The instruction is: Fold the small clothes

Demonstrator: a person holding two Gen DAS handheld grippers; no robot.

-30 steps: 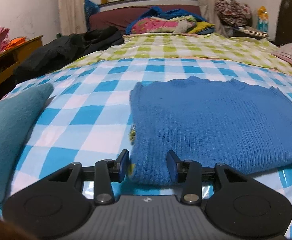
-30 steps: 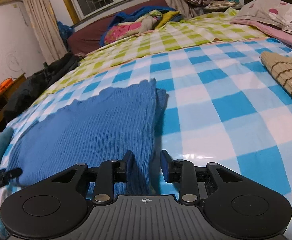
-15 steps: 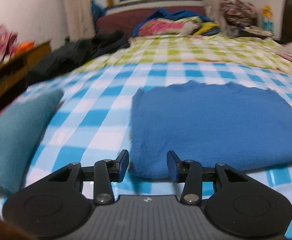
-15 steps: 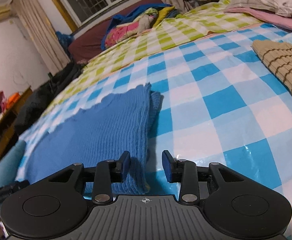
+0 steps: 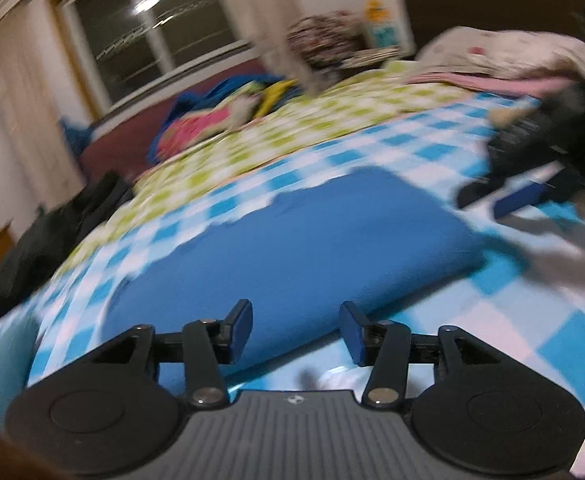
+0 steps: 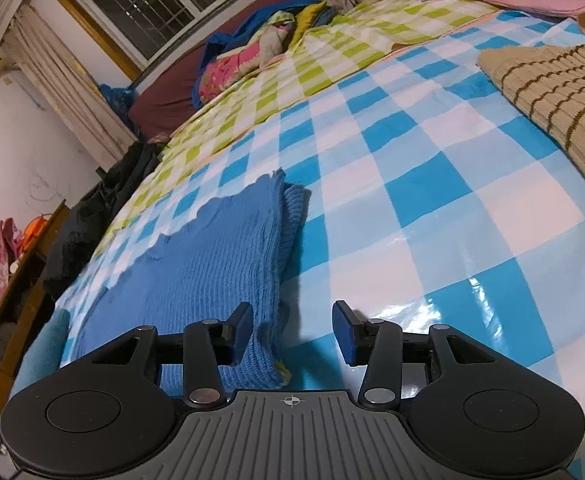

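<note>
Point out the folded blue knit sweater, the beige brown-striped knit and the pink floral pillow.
Folded blue knit sweater (image 6: 196, 276): right wrist view, middle of its top layer.
Beige brown-striped knit (image 6: 564, 96): right wrist view, its ribbed upper face.
Pink floral pillow (image 6: 232, 68): right wrist view, its front face.

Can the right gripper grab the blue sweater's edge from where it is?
Probably yes. The right gripper is opening, empty, right at the blue sweater's near corner, whose folded edge lies between its fingers. Nothing blocks it on the checked sheet.

A folded blue knit sweater (image 6: 212, 264) lay on the blue-and-white checked bed cover (image 6: 412, 208); a tan striped knit garment (image 6: 564, 92) lay well apart to its right, a green-checked sheet (image 6: 332, 40) behind.
</note>
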